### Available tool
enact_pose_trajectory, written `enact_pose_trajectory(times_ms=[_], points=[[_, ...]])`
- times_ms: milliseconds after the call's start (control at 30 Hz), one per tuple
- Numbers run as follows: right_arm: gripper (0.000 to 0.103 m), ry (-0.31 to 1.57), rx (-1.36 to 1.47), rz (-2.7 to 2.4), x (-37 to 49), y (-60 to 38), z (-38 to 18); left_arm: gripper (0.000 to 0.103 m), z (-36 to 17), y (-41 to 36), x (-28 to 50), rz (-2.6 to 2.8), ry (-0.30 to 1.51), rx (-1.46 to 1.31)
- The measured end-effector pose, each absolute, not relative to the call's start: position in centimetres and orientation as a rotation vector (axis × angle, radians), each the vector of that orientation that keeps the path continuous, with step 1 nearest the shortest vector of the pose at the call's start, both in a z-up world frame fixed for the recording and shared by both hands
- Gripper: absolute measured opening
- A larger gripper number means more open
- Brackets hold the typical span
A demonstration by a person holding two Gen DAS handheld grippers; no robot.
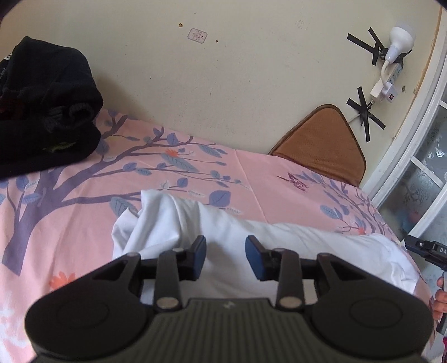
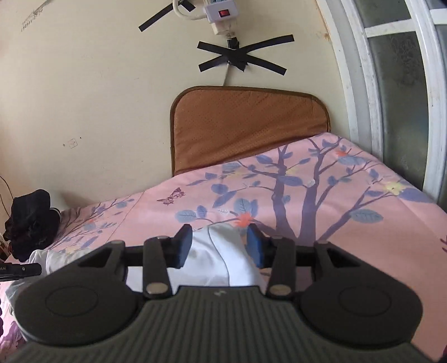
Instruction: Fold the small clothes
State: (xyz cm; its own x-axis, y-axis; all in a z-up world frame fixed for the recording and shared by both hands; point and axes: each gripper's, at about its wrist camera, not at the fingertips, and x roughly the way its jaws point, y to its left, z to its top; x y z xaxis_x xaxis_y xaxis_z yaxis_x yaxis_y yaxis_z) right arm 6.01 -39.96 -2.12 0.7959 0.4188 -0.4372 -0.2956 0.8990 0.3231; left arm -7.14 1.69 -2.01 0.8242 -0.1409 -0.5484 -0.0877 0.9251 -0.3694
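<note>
A bed (image 1: 251, 173) with a pink sheet printed with purple trees and blue leaves is being shown in both wrist views. A pile of black clothes (image 1: 44, 111) is lying at the far left of the bed, against the cream wall (image 1: 223, 83). A brown cushion (image 2: 245, 128) is being propped upright between the bed's far edge and the wall, and a white power strip (image 2: 220, 14) and its cable are being held to the wall by crossed strips of black tape (image 2: 237, 60). A white-framed window (image 2: 391, 83) is standing at the right.

The near part of each view is being blocked by the gripper bodies, so the near edge of the white garment (image 1: 237, 237) is hidden. In the left wrist view, part of the right hand-held gripper (image 2: 220, 245) and some fingers (image 1: 440, 296) are cut off at the right edge.

The white garment is lying bunched on the bed, with a raised, twisted fold at its left end and smoother cloth stretching right. The left hand-held gripper (image 1: 225, 257) is being held moderately open above the cloth, with no pad seen pressing on it. The right hand-held gripper's jaws are likewise parted, with a rounded fold bearing a thin seam line lying between them, apparently ungripped.
</note>
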Motion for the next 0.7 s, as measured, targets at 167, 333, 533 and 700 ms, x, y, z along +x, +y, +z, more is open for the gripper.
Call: enact_pose_trajectory(times_ms=[167,333,533,700], points=[[0.017,0.652,0.226,0.447,10.1,-36.4,-4.0,0.021,-3.2,1.7,-5.2,0.038,0.641,-0.378],[0.009,0.642,0.288,0.337,12.9,-36.6,-5.9,0.006,-4.6,2.9,-4.3,0.126,0.627,-0.379],[0.032,0.612,0.488,0.369,10.0,-40.8,-5.3,0.005,-4.5,3.5,-5.0,0.107,0.619,-0.435],[0.043,0.628,0.6,0.407,4.5,-44.7,-5.1,0.011,-2.2,1.5,-7.3,-0.004,0.525,-0.52]])
